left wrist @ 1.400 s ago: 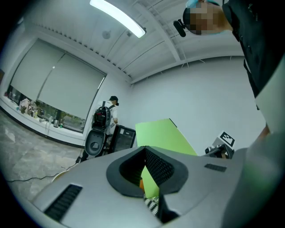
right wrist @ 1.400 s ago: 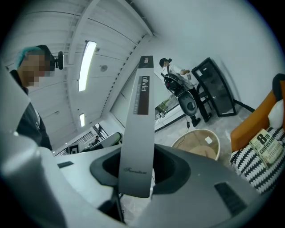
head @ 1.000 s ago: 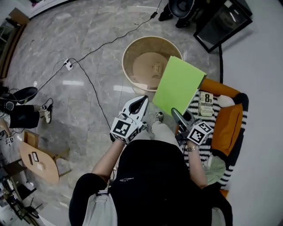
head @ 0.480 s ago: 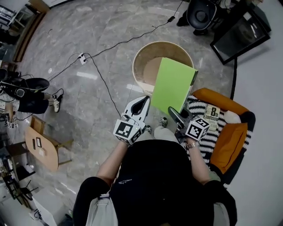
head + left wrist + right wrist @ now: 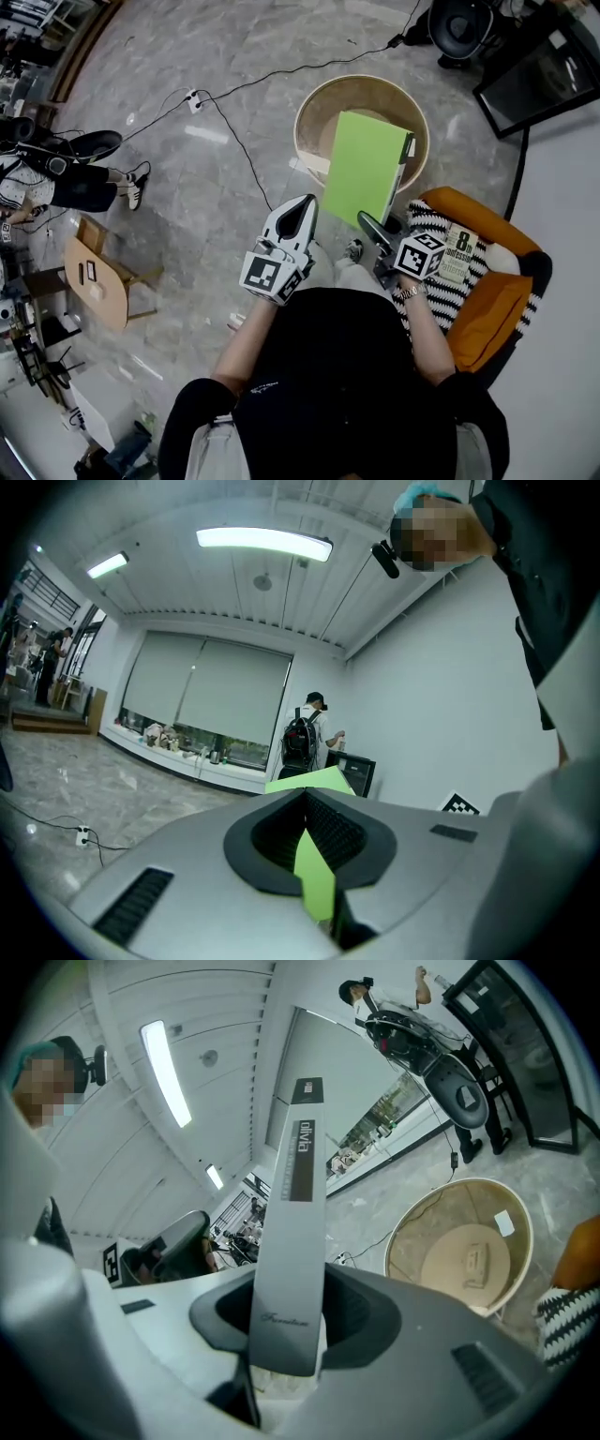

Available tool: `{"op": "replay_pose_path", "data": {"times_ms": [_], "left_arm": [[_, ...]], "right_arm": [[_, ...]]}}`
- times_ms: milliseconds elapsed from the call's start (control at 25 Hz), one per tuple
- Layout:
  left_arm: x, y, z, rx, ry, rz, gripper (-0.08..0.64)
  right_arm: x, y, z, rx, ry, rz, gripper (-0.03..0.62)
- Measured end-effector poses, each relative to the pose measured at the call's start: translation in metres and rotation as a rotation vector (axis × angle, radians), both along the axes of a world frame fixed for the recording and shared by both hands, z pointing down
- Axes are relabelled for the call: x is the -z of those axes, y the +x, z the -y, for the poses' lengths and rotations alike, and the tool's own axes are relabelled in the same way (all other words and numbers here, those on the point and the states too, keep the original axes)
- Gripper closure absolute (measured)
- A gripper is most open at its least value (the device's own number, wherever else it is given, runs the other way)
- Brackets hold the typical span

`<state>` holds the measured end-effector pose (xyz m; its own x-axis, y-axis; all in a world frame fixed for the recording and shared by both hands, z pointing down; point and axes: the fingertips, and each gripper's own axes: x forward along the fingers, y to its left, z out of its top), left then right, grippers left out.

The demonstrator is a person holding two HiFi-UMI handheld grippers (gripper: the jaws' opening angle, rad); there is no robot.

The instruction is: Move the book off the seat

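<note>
1. R gripper point(image 5: 369, 223) sits just below the round wooden tub point(image 5: 319, 101) in the head view. Its jaws are clamped on the bottom edge of the green book point(image 5: 366, 176).
2. R gripper view: both pads of the R gripper point(image 5: 287, 1321) press on the book's point(image 5: 292, 1222) grey spine, which stands up between them. The tub point(image 5: 405, 1232) is to the right of the spine, down on the floor.
3. The book is in the air and tilted. In the head view it covers the tub's lower right part, w/ its top edge inside the rim.
4. L gripper point(image 5: 303, 206) is below-left of the tub, close to the book's lower left corner but apart from it.
5. L gripper view: the L gripper's point(image 5: 306, 803) jaws are a narrow slit apart w/ nothing held. The book point(image 5: 323, 778) shows green thru the gap and just above the tips.
6. Orange seat point(image 5: 487, 314) w/ black-and-white striped cover point(image 5: 469, 291) is below-right of the tub. A printed booklet point(image 5: 457, 253) lies on the cover. The green book is clear of the seat.
7. Power strip point(image 5: 194, 97) w/ black cable lies on the marble floor, left of the tub.
8. A small wooden table point(image 5: 94, 286) stands far left of the tub and lower in the frame. A dark framed panel point(image 5: 544, 66) is up-right of the tub.
</note>
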<state>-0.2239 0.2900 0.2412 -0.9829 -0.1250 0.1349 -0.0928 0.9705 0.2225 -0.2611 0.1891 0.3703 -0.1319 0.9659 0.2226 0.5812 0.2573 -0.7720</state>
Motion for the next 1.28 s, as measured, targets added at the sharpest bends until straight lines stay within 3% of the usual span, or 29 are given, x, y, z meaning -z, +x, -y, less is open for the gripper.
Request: {"op": "replay_pose_path", "data": {"times_ms": [600, 1280], "left_arm": [[-0.063, -0.086, 0.003, -0.122, 0.062, -0.046, 0.549], [-0.184, -0.183, -0.097, -0.247, 0.117, -0.11, 0.549]], "right_arm": [[-0.097, -0.057, -0.007, -0.124, 0.152, -0.133, 0.437], [-0.244, -0.132, -0.098, -0.25, 0.269, -0.299, 0.437]]}}
